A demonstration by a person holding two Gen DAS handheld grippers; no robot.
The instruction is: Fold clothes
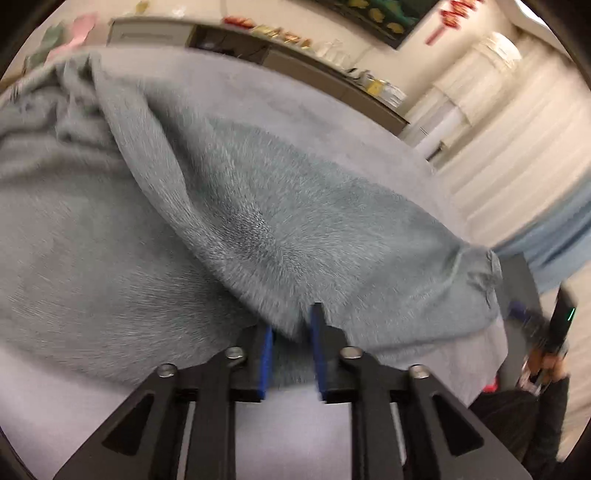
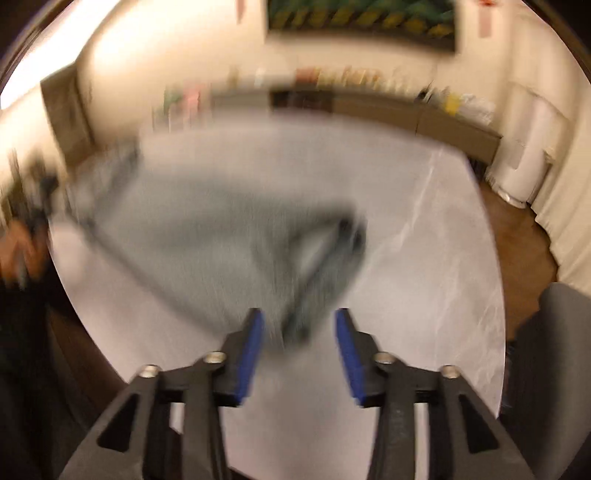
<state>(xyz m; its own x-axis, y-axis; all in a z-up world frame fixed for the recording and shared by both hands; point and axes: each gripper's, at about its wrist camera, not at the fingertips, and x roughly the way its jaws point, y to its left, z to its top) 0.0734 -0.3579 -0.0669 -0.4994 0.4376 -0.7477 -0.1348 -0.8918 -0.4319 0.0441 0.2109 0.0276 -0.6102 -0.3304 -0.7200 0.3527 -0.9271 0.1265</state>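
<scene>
Between left claw (image 1: 291, 328) pads: grey garment (image 1: 258, 221) edge.

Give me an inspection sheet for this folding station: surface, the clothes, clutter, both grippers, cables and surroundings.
Surface: pale grey table, bare on its right side in the right wrist view.
Job's things: one fuzzy grey-green garment, rumpled and partly lifted, one edge rising toward the left gripper.
Clutter: nothing seen on the table besides the garment.
Grippers: left gripper has a fold of the garment between its blue pads, with a gap between them, so its grip cannot be told; right gripper is open, fabric just ahead of it, blurred.
Cables: nothing seen.
Surroundings: long counter with small items along the wall, dark picture above, white curtain.
</scene>
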